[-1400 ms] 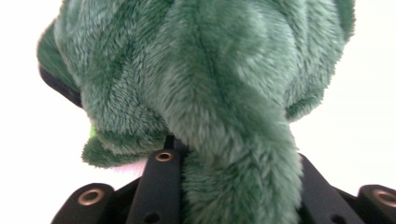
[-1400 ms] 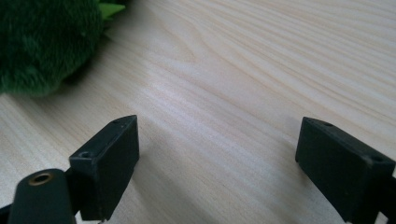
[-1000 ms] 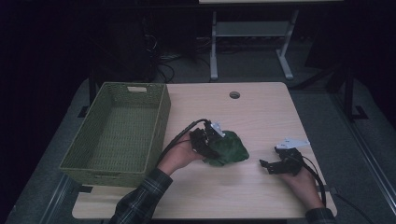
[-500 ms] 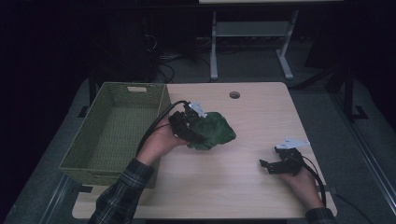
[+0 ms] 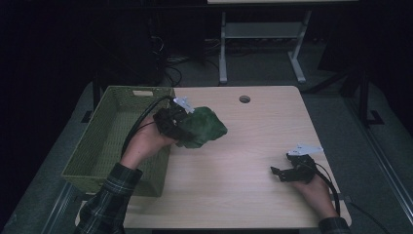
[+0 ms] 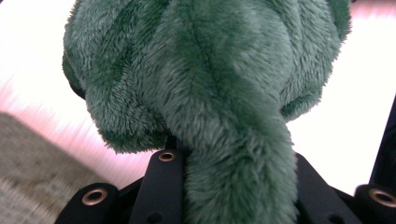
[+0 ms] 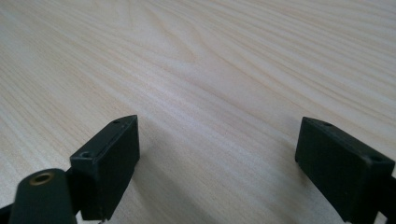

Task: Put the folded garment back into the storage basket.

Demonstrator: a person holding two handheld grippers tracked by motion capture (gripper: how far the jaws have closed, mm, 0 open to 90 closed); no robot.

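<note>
Two grippers at work over a pale wooden table (image 5: 243, 161). From the high view: left gripper (image 5: 176, 122) lifted off the tabletop, clamped on a green plush toy (image 5: 202, 126), the toy in the air just beside the near right corner of a green woven basket (image 5: 104, 146), above the table and not inside the basket. Right gripper (image 5: 280, 172) low at the table's right side, well apart from the toy, the person's hand behind it. From the left gripper view: shaggy green fur (image 6: 201, 84) up close, a thick fold pinched between the black jaws, detail lost from above. From the right gripper view: jaws spread wide, nothing between them, bare wood grain (image 7: 210, 79) beneath.
</note>
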